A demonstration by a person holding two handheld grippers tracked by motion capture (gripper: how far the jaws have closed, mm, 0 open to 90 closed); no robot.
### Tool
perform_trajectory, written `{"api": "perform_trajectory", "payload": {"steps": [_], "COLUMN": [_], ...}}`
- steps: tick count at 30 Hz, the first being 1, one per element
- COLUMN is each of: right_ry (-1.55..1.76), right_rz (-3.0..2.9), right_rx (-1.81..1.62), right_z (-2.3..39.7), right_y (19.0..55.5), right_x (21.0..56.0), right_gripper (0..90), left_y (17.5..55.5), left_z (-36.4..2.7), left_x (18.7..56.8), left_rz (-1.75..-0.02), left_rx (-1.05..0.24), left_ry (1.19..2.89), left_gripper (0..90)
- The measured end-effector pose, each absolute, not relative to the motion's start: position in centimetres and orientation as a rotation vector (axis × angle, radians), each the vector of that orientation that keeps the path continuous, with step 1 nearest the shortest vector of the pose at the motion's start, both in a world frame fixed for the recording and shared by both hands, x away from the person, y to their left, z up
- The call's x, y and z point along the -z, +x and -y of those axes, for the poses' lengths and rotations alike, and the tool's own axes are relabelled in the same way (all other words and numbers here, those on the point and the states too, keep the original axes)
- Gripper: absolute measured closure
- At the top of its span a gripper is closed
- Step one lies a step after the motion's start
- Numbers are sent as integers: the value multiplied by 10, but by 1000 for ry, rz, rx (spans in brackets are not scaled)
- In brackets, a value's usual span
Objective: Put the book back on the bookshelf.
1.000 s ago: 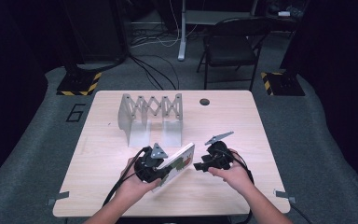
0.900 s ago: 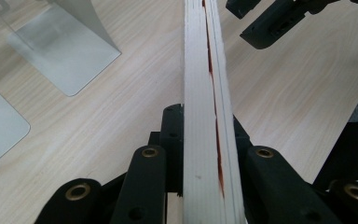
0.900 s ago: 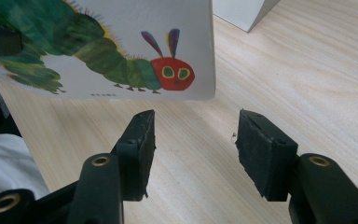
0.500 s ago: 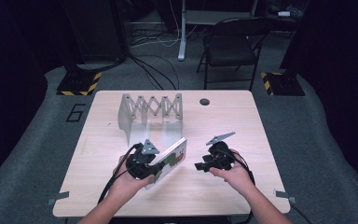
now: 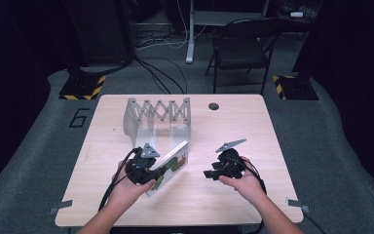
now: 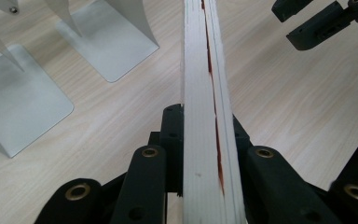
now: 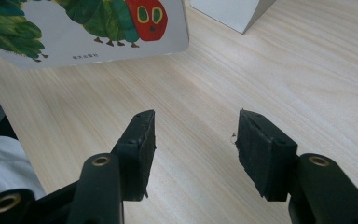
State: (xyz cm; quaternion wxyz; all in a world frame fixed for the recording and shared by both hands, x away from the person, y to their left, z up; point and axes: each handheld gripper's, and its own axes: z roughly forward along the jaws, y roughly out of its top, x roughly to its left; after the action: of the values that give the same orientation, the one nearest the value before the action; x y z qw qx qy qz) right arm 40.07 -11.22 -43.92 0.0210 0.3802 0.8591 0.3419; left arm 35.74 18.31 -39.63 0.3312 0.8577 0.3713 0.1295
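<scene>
On the tabletop (image 5: 272, 141), the white rack (image 5: 158, 117) stands at twelve o'clock. Your left tool (image 5: 148, 176) clamps the picture book (image 5: 173, 163) on edge, at six o'clock from the rack. Your right tool (image 5: 209, 174), at three o'clock from the book, has its jaws apart and empty.

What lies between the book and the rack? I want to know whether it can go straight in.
Nothing visible. The left tongs hold the book on edge, and only bare table lies between it and the white rack. The right tongs stand off to the side.
</scene>
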Motion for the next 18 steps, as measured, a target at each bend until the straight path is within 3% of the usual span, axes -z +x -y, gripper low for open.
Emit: {"api": "perform_trajectory", "payload": {"steps": [18], "right_ry": [1177], "right_rz": [-2664], "right_rx": [-1055], "right_z": [110], "right_y": [400], "right_x": [446], "right_gripper": [471], "left_y": [369], "left_z": [-223], "left_x": [396], "left_rz": [-1117], "left_rx": [-396], "left_ry": [2175], "left_gripper": [761]}}
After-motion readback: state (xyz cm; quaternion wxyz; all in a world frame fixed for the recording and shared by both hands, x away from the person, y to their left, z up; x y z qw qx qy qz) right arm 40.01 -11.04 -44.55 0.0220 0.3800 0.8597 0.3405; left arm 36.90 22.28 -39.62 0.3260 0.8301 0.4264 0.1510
